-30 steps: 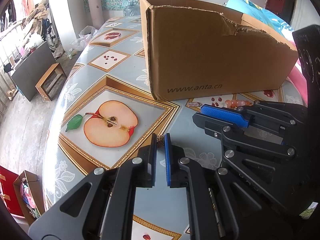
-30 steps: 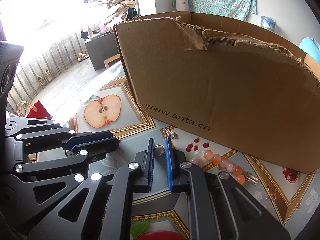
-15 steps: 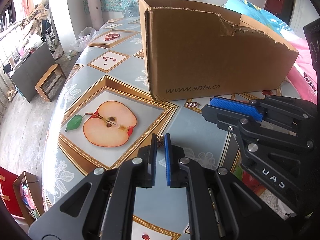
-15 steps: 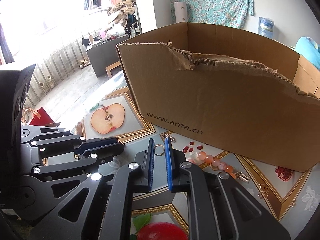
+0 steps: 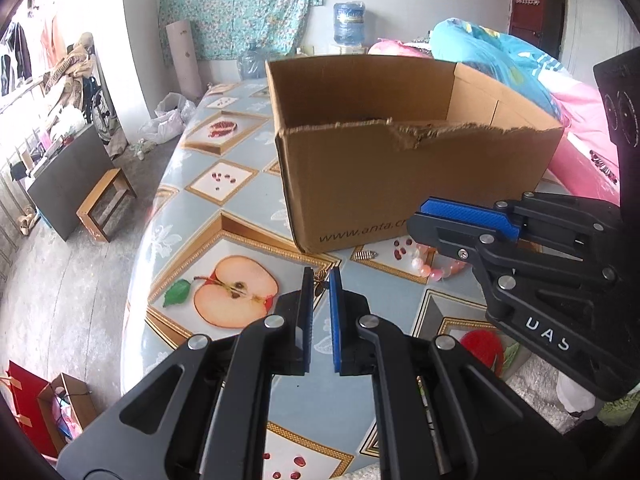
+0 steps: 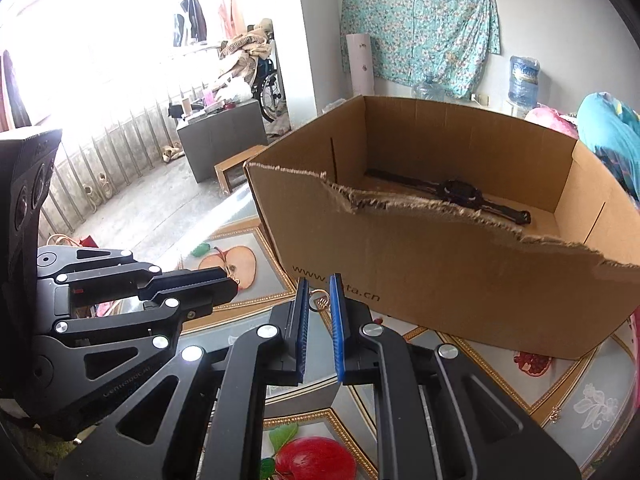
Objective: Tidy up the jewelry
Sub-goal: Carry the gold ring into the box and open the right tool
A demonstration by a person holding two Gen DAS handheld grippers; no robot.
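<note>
I am holding 2 small pieces of jewelry at once, 1 in each gripper, so both can go toward the cardboard box (image 6: 460, 280) in a single trip. My left gripper (image 5: 321, 280) is pinching a small bronze-coloured butterfly charm (image 5: 320, 283) right at the tips of its jaws, which are nearly pressed together. I am gripping it that far forward because the piece is tiny and thin, and a deeper hold would hide it. My right gripper (image 6: 319, 294) is pinching a thin gold ring (image 6: 318, 300) the same way, its loop poking out between the jaw tips, clear of the table (image 5: 248, 184).

I am carrying both above the fruit-patterned cloth, just in front of the box's torn front wall. The wall is ragged and lower in the middle, which I judge to be the easy way in. Inside the box a dark wristwatch (image 6: 456, 194) is already lying flat on the floor of it.

More pieces are waiting on the table beside the box: a pink bead bracelet (image 5: 436, 268) and a small gold earring (image 5: 365, 255). So the sorting looks only partly done.
</note>
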